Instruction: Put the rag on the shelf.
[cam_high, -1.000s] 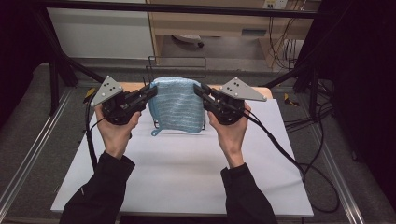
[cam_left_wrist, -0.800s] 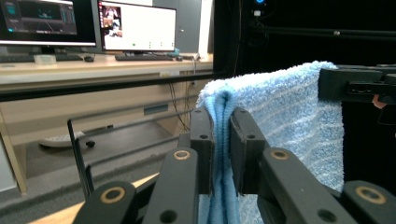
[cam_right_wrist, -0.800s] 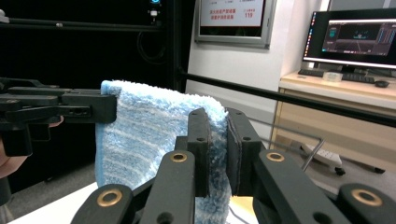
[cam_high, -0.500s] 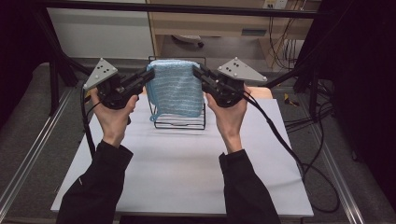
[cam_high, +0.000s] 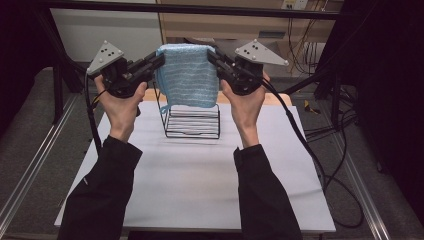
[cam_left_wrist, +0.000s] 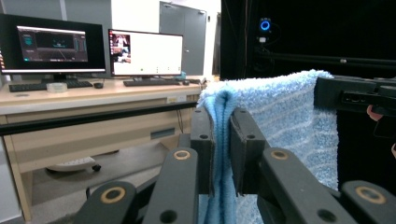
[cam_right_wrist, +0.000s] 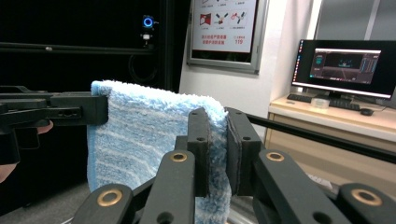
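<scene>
Both hands have risen since a second ago, lifting the blue towel off the desk until it hangs stretched above the wire rack at the far middle. Left tongs and right tongs are each clamped on a top corner. Draping it over the rack looks like the next step. A wall poster reads "119"; its other writing is too small to read.
</scene>
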